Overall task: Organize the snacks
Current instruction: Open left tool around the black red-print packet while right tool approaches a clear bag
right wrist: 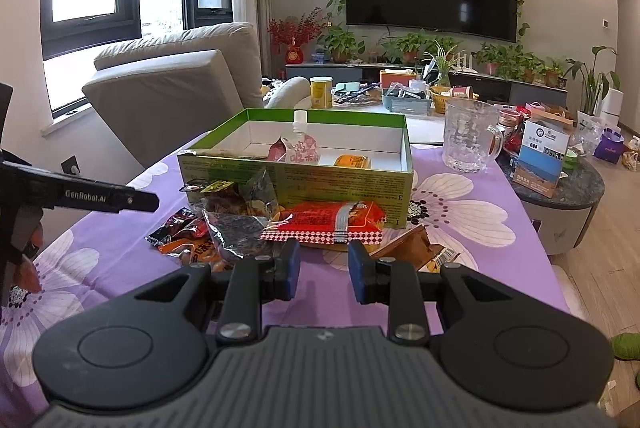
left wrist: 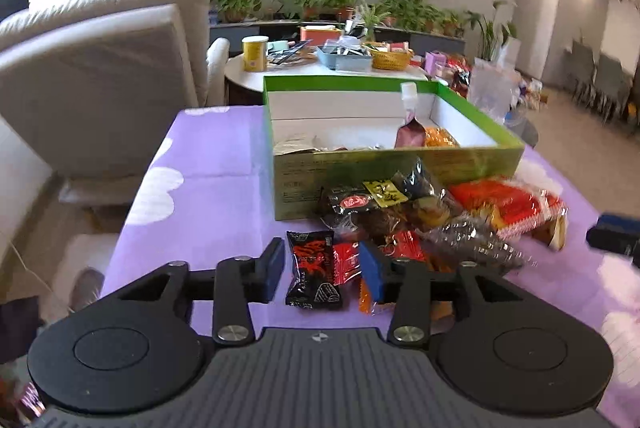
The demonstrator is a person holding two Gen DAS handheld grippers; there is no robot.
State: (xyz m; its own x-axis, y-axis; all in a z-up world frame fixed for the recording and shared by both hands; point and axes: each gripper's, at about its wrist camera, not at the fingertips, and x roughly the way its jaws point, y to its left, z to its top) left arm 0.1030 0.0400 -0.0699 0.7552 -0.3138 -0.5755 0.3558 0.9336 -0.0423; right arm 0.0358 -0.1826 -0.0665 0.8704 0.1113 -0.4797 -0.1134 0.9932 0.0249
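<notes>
Your left gripper (left wrist: 322, 268) is standing wide open around the black-and-red snack packet (left wrist: 314, 270) lying before the green box (left wrist: 396, 163); being light, soft and slippery, it is wanting a grip across its flat middle.

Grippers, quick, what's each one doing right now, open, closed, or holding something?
Left gripper: open, a black snack packet lies between its pads, not gripped.
Right gripper: open, holding nothing.
</notes>
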